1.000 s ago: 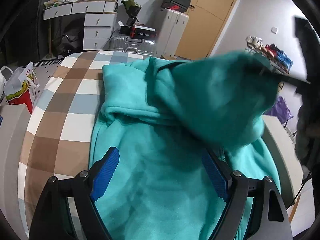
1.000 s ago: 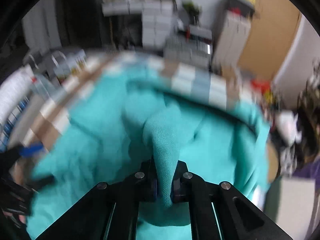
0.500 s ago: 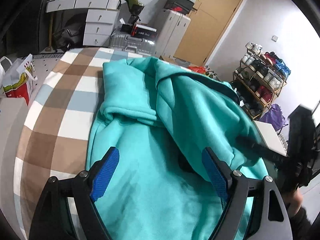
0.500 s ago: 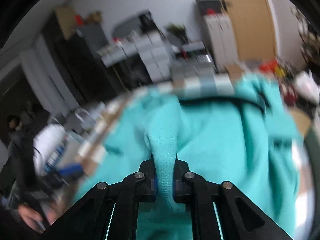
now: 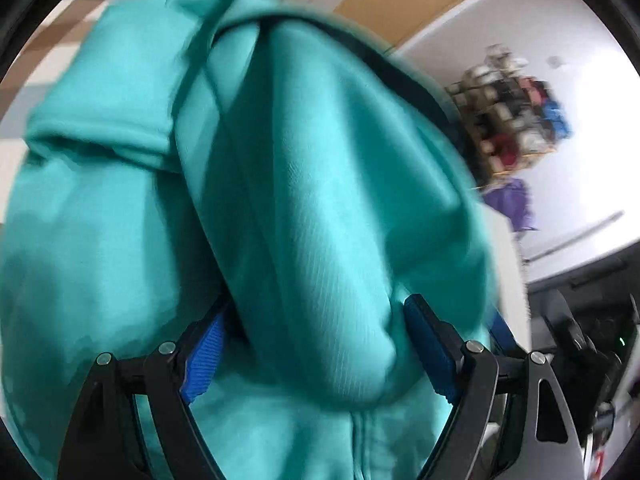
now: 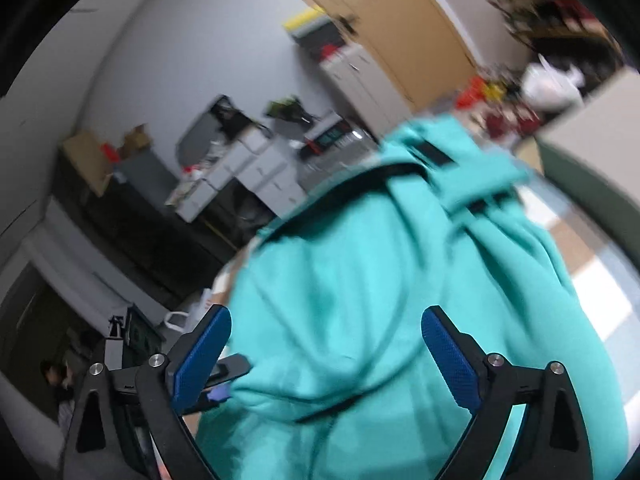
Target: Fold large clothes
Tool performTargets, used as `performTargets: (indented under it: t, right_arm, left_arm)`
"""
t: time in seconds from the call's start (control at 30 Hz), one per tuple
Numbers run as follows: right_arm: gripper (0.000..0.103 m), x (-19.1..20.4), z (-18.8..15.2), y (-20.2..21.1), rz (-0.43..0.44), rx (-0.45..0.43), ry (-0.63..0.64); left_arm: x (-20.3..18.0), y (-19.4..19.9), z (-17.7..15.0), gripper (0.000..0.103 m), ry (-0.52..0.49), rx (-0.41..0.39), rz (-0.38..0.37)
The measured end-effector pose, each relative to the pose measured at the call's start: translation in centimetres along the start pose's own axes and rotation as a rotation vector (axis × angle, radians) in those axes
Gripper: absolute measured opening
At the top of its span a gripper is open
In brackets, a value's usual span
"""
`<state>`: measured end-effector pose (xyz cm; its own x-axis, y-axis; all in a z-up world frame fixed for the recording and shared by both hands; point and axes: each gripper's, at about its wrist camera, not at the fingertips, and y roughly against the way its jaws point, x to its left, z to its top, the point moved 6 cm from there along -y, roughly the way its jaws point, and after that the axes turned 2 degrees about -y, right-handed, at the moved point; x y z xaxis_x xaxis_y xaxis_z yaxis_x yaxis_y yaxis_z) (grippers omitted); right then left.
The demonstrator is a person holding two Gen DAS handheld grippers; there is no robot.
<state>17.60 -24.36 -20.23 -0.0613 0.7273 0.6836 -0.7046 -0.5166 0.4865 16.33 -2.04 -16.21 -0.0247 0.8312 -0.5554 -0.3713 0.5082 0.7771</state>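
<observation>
Surface: checked brown-and-white bedcover (image 6: 592,256) under teal fleece hoodie (image 5: 304,208) | room: tan door (image 6: 404,28), white drawers (image 6: 244,168) | left hand-held gripper (image 5: 316,344) wide | right hand-held gripper (image 6: 326,354) wide.

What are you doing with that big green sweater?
Someone is folding a teal hoodie on a checkered bed cover with two tools. The left hand-held gripper is open, with a folded-over sleeve lying between its blue pads. The right hand-held gripper is open too, above the fabric and gripping nothing. The hoodie is only partly folded, still bunched.
</observation>
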Motion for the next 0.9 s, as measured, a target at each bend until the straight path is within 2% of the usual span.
performTargets:
  t: [0.07,0.1,0.13,0.17,0.2,0.33,0.4,0.43,0.47,0.5,0.53,0.57,0.6,0.63,0.67,0.7,0.77,0.87,0.9]
  right_arm:
    - [0.097,-1.5,-0.2,-1.0,0.006,0.06,-0.066]
    - [0.097,-1.8,-0.3,-1.3,0.007,0.075,-0.079]
    - [0.097,-2.2,-0.4,-1.4,0.003,0.083,-0.091]
    - [0.097,-2.6,-0.5,-1.3,-0.005,0.089,-0.105]
    - [0.097,-2.9,-0.3,-1.4,0.005,0.091,-0.119]
    - [0.097,-3.4,-0.1,-0.8,0.092,0.094,-0.193]
    - [0.097,-3.3,0.0,-0.9,0.206,0.11,-0.259]
    - [0.097,-3.3,-0.1,-0.8,0.272,0.122,-0.3]
    - [0.098,-3.3,-0.2,-1.0,0.346,0.135,-0.35]
    - [0.098,-3.3,-0.5,-1.0,0.413,0.147,-0.397]
    - [0.098,-3.3,-0.7,-1.3,0.473,0.164,-0.44]
    - [0.098,-3.3,-0.8,-1.6,0.532,0.185,-0.483]
    - [0.098,-3.4,-0.9,-1.8,0.574,0.192,-0.52]
    - [0.098,-3.6,-1.1,-2.1,0.594,0.192,-0.554]
    - [0.098,-3.9,-1.3,-2.3,0.59,0.189,-0.57]
    - [0.098,-3.9,-1.4,-2.3,0.581,0.189,-0.573]
    - [0.098,-4.1,-1.7,-2.6,0.544,0.189,-0.568]
    - [0.098,-4.1,-2.2,-2.5,0.503,0.191,-0.552]
    - [0.098,-4.0,-2.3,-2.3,0.491,0.189,-0.539]
  left_arm:
    - [0.2,-0.2,0.8,0.078,0.069,-0.041,-0.021]
    - [-0.1,-0.3,1.4,0.055,0.109,-0.045,-0.09]
    - [-0.8,-0.4,2.1,0.034,0.141,-0.026,-0.21]
    - [-1.4,-0.3,2.7,0.007,0.162,-0.022,-0.303]
    - [-2.1,0.0,3.4,0.006,0.164,-0.043,-0.374]
    - [-5.5,4.2,6.3,0.006,0.098,-0.236,-0.677]
    - [-6.5,7.1,6.8,0.006,0.095,-0.334,-0.892]
    - [-6.5,9.1,6.5,0.006,0.096,-0.391,-1.038]
    - [-6.2,9.7,6.2,0.006,0.107,-0.413,-1.085]
    - [-5.4,9.7,5.7,0.008,0.139,-0.414,-1.079]
    - [-4.6,8.9,5.3,0.011,0.173,-0.389,-1.032]
    - [-3.5,7.4,4.7,0.019,0.231,-0.334,-0.954]
    - [-2.4,5.6,3.6,0.041,0.304,-0.27,-0.888]
    - [-1.1,4.2,2.6,0.054,0.364,-0.203,-0.813]
    - [0.3,2.7,1.3,0.063,0.447,-0.123,-0.722]
    - [1.3,2.1,0.1,0.066,0.502,-0.075,-0.68]
    - [2.3,2.7,-1.2,0.068,0.511,-0.025,-0.592]
    - [1.9,7.0,-1.0,0.07,0.35,-0.139,-0.456]
    - [1.3,9.0,-0.7,0.077,0.267,-0.204,-0.394]
